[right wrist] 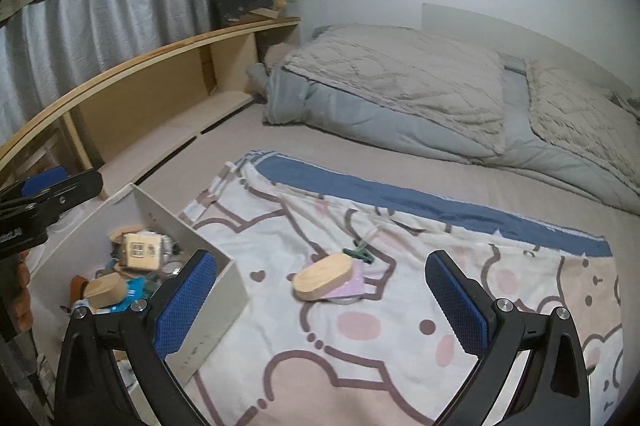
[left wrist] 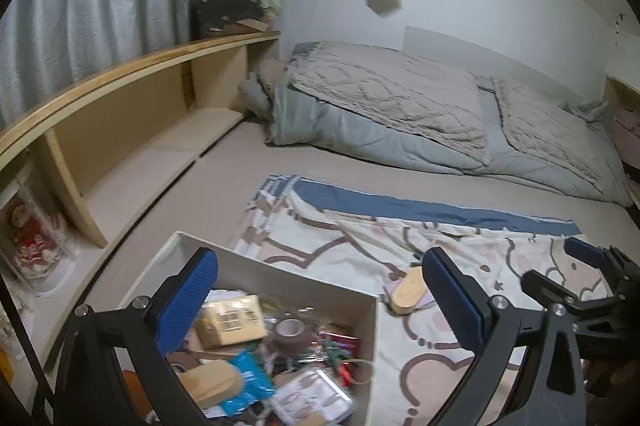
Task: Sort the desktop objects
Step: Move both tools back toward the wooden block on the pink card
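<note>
Left gripper (left wrist: 320, 300) over cluttered box (left wrist: 256, 266), right gripper (right wrist: 320, 300) near wooden block (right wrist: 323, 276), fingers of both spread, empty

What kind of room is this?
Most likely a bedroom: a folded quilt lies on a bed-like surface, a wooden headboard shelf runs alongside, and grey curtains hang behind.

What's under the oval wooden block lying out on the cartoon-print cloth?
The oval wooden block rests partly on a flat pink packet; a green clip-like item lies just behind. What the block covers cannot be seen.
</note>
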A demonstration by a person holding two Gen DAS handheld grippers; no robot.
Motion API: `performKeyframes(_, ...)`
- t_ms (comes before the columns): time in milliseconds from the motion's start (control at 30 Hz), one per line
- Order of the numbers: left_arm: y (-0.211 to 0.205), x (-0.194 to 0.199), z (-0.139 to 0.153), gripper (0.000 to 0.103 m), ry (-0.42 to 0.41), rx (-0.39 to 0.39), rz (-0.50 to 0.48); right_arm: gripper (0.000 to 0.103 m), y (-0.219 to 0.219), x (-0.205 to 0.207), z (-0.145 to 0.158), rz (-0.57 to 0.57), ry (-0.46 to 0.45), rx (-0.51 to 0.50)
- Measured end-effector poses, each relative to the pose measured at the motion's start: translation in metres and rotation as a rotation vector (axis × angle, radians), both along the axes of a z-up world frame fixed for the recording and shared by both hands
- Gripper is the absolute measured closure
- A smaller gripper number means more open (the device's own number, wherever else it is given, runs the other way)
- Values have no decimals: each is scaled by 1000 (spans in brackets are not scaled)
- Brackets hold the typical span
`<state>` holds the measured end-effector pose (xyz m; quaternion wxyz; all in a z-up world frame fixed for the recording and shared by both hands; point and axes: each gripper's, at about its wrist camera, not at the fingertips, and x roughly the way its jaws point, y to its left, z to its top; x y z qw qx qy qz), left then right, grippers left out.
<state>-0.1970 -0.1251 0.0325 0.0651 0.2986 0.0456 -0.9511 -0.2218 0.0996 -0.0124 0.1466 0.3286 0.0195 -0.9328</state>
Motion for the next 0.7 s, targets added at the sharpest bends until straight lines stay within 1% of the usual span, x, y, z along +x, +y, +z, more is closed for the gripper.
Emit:
performKeyframes(233, 29, -15, -6, 0, 20, -31, -53, 0, 15, -23, -15, -35, -17, 11)
performKeyframes(467, 55, -47, -18, 0, 10, -10, -55, 0, 29, -44, -27, -59, -31, 11)
performKeyframes(700, 93, -76, -37, 0, -18, -47, -92, 0, 52, -57, -41, -87, -37, 18)
